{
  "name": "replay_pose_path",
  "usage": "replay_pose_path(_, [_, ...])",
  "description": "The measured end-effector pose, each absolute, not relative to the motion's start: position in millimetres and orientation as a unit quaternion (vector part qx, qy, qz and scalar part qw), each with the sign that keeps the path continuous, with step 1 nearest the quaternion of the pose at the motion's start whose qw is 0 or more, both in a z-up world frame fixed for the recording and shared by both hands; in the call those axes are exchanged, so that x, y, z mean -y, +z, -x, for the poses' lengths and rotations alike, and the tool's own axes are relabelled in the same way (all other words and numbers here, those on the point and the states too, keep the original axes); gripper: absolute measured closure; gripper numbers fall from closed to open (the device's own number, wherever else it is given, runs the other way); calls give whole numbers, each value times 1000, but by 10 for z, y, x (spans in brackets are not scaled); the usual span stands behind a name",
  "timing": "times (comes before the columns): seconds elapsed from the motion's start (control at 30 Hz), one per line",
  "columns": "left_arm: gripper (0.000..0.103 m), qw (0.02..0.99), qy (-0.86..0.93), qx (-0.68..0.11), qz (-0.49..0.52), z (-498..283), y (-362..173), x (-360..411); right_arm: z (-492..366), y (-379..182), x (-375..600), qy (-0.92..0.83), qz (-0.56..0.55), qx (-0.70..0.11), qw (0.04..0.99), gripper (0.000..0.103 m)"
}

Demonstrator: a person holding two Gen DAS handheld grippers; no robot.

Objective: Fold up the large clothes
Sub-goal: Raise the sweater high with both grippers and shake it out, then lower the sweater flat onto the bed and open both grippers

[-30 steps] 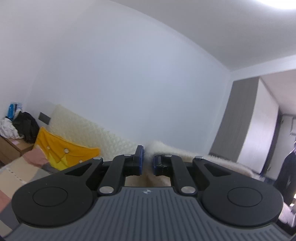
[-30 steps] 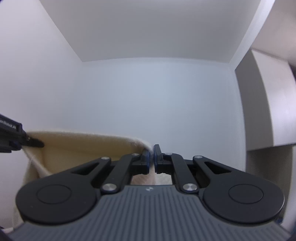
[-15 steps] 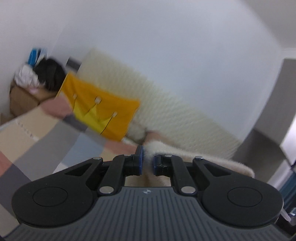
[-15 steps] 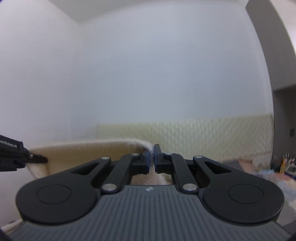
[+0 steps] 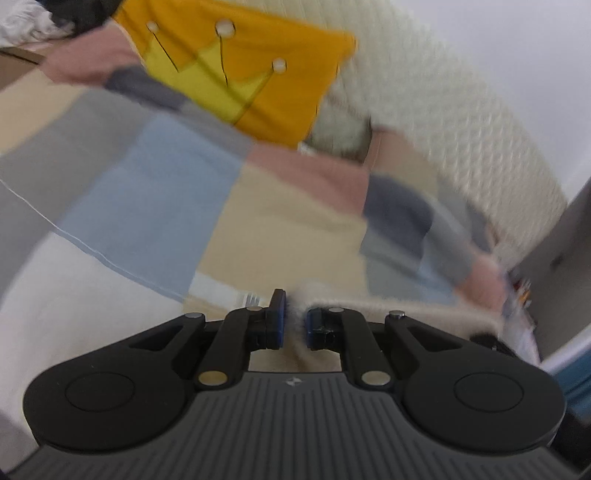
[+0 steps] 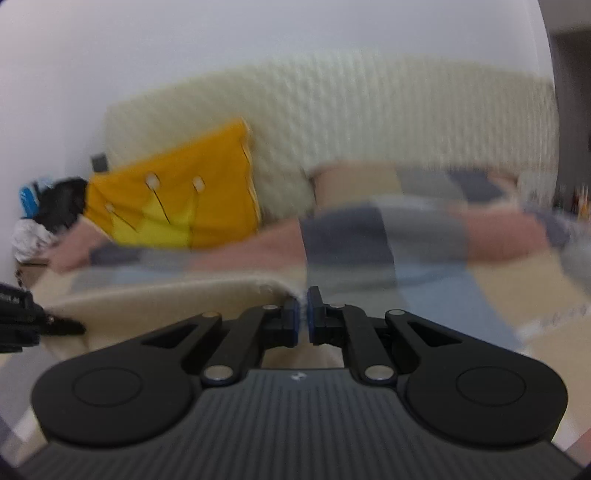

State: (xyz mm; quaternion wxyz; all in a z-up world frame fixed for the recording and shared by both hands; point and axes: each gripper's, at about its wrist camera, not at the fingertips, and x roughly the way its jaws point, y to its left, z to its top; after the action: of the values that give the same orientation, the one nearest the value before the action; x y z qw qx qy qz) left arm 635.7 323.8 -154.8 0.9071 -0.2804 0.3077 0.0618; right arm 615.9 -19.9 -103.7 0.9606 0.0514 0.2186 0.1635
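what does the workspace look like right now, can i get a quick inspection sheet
surface: bed with patchwork cover in blue, beige, grey and pink blocks
job's things: cream fuzzy garment, top edge stretched between both grippers
clutter: yellow crown cushion against the cream headboard; dark and white pile on a side unit at far left
grippers: left gripper shut on the garment edge; right gripper shut on the garment corner
cables: thin white line across the cover, too blurred to identify
surroundings: plain white wall; both views motion-blurred
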Motion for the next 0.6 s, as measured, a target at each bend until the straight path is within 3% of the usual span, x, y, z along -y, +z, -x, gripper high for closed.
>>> replay_pose_path(0.27, [90,888,74,-362,272,-6833,-2337,-3223,-6263,-1793,157,167,-68,-295,938,95])
replay_pose_path(0.5, [88,886,66,-381,257,-6859,-2333,-3197,-6334,-1910,142,176,-74,-316,929,94])
replay_pose_path(0.57, [72,886,70,-399,226,-6879,-2245,-3159,-6325,-1874,114,176,-65,-321,928,94])
replay_pose_path(0.6, [44,884,76,-408,214,-6875,-2199,-3143,-6325,-1870,95,175,-61,-324,928,93])
